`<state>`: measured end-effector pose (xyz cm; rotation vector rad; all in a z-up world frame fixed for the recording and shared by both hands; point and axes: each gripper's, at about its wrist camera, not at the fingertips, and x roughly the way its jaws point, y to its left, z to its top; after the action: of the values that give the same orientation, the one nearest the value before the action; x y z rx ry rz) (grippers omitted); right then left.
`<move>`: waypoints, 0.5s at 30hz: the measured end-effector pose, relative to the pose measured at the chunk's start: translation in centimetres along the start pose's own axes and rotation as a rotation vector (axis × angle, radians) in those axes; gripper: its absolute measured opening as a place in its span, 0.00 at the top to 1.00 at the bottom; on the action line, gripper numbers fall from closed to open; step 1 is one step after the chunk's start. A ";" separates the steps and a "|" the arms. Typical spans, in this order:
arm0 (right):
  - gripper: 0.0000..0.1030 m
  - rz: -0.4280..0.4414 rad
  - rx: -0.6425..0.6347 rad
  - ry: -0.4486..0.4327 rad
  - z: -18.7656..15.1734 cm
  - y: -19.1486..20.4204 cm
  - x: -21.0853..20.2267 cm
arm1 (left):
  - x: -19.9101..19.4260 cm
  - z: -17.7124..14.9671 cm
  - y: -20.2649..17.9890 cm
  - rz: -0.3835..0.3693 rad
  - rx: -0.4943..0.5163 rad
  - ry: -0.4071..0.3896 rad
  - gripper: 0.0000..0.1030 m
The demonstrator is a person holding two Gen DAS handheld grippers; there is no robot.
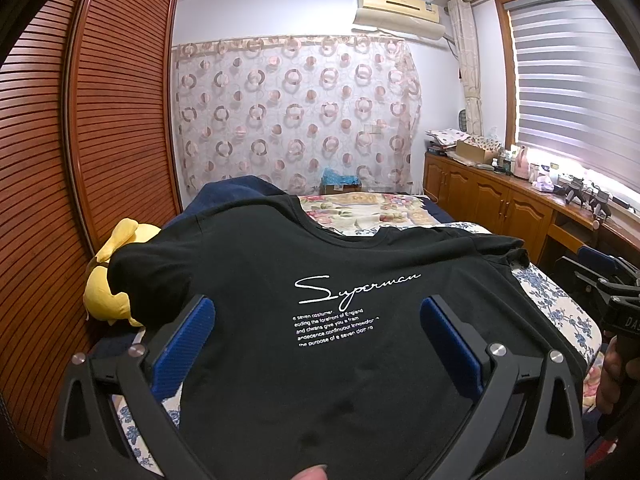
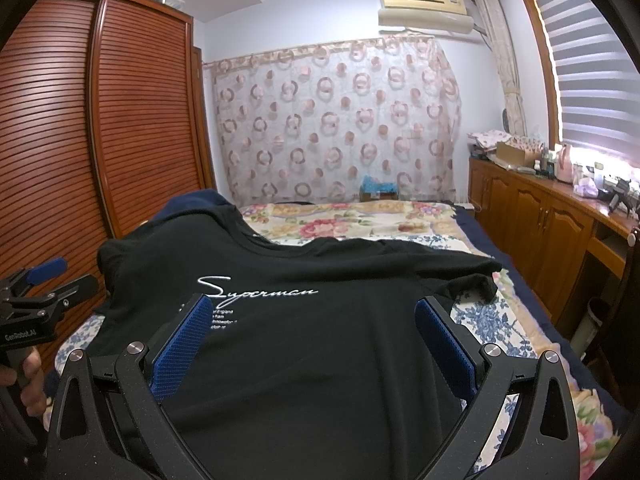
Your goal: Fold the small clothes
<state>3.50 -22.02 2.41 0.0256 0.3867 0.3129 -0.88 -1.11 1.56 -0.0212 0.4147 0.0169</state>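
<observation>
A black T-shirt [image 1: 320, 264] with white "Superman" print lies spread flat on the bed, collar away from me; it also shows in the right wrist view [image 2: 320, 340]. My left gripper [image 1: 316, 320] hovers over its lower middle, jaws wide open with blue pads [image 1: 180, 352], holding nothing. My right gripper [image 2: 312, 324] hovers over the shirt's lower right part, jaws wide open, empty. The right gripper shows at the right edge of the left wrist view [image 1: 604, 280], and the left gripper at the left edge of the right wrist view [image 2: 44, 280].
The bed [image 2: 360, 220] has a floral cover. A yellow plush toy [image 1: 108, 280] lies at the shirt's left sleeve. A slatted wooden wardrobe [image 1: 100, 120] stands to the left. A wooden cabinet [image 2: 540, 216] with clutter runs along the right under the window.
</observation>
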 end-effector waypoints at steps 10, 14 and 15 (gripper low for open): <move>0.00 0.000 0.000 0.000 0.0 0.0 0.0 | 0.1 0.0 0.0 0.000 0.000 0.000 0.00; 0.00 0.001 0.000 0.001 0.0 0.0 0.0 | 0.0 0.1 -0.1 0.000 0.000 0.000 0.00; 0.00 0.001 0.001 0.001 0.0 0.0 0.0 | 0.0 0.0 0.0 0.000 -0.001 0.000 0.00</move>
<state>3.47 -22.04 2.41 0.0263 0.3880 0.3140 -0.86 -1.10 1.53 -0.0219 0.4147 0.0167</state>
